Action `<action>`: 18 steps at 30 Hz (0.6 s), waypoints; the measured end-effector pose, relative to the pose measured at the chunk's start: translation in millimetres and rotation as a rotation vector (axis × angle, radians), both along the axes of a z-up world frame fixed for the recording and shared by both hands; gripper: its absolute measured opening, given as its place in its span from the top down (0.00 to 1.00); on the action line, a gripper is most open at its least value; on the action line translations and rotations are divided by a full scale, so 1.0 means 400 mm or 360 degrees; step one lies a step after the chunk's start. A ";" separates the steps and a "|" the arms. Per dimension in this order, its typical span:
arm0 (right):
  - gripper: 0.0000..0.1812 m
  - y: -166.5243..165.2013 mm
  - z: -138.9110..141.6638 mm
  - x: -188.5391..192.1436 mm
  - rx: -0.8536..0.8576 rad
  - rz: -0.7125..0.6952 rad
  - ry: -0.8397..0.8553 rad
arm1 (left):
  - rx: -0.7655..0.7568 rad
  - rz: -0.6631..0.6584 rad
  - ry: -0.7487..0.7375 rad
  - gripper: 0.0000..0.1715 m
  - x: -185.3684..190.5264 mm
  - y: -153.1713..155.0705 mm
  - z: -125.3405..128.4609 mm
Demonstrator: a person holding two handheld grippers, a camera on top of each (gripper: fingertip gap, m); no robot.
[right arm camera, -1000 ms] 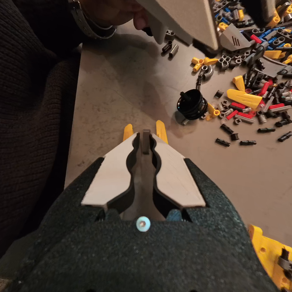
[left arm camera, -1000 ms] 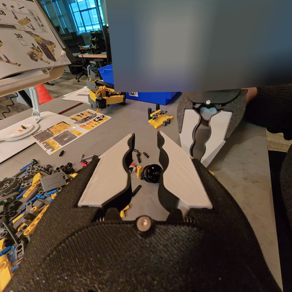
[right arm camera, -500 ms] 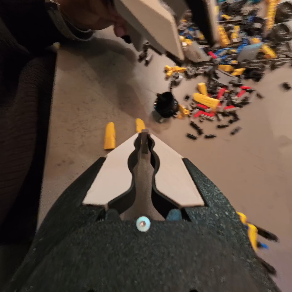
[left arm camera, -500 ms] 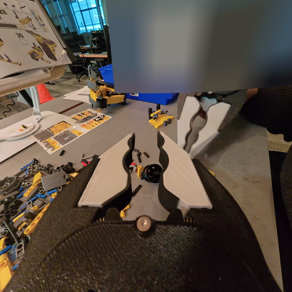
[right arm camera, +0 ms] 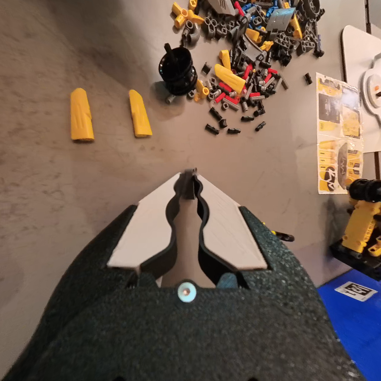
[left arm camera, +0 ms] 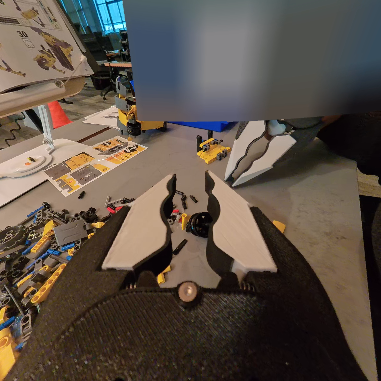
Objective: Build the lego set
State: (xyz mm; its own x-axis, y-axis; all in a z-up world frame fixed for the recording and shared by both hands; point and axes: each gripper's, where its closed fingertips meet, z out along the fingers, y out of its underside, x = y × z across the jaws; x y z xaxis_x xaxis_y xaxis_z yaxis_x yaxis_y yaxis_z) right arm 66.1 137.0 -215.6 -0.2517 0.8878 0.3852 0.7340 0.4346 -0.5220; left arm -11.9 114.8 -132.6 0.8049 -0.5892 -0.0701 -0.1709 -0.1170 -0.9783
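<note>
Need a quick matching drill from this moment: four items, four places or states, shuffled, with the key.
Items:
1. left gripper
2. right gripper
3. black wheel hub
4. two yellow curved panels

Places or states:
A. lying side by side on bare table, apart from the pile
B. shut on a small dark grey piece
C. open, holding nothing
D. at the edge of the loose parts pile, an axle sticking out of it

Pairs: 1-C, 2-B, 3-D, 4-A
</note>
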 end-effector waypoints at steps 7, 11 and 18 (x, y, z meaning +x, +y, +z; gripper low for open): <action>0.88 -0.017 0.003 0.003 -0.0172 0.0004 0.0014 | -0.0003 -0.0004 -0.0004 0.86 0.001 0.001 0.000; 0.88 -0.037 0.047 -0.014 -0.0361 0.0018 0.0172 | 0.0008 0.0003 -0.0016 0.86 -0.002 -0.001 0.006; 0.99 0.010 0.081 -0.057 -0.0664 -0.0213 0.0396 | 0.0004 0.0051 -0.0090 0.86 -0.023 -0.002 0.020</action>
State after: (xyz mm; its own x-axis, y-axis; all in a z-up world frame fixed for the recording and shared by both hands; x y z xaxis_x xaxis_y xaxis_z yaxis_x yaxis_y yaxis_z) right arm 43.3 141.0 -183.4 -0.0711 0.9972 0.0243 0.6002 0.0622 -0.7975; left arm -21.2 114.1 -124.5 0.8260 -0.5630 -0.0257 -0.1117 -0.1188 -0.9866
